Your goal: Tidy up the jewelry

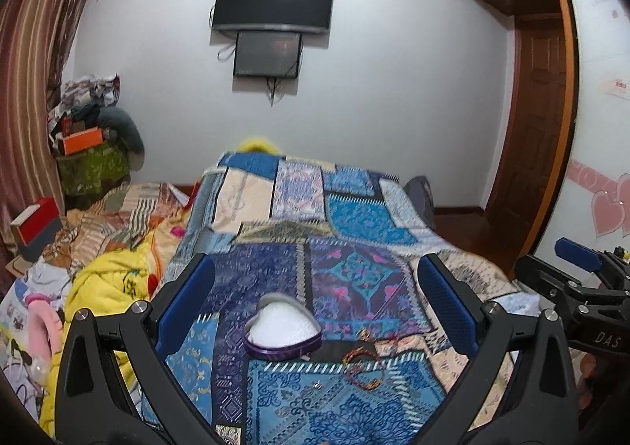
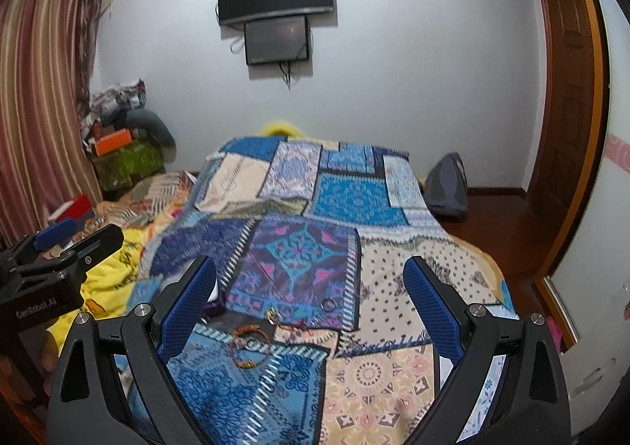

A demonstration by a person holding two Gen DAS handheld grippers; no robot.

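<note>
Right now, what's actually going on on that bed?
A person holds both grippers open above the patchwork bedspread, neither holding anything. The left gripper faces an open purple heart-shaped box with white padding. Beaded bracelets and a small ring lie loose on the cover beside it. The right gripper faces them.

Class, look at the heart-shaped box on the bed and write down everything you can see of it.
The heart-shaped box is a shallow, open container with a dark purple wall that looks like metal or plastic. No lid is on it. White padding, like foam, fills the inside, and no jewelry is visible in it. It sits flat on the patchwork bedspread, between the open fingers of the left gripper, which do not touch it. A braided bracelet lies to its right, apart from it. The right wrist view mostly hides it.
</note>
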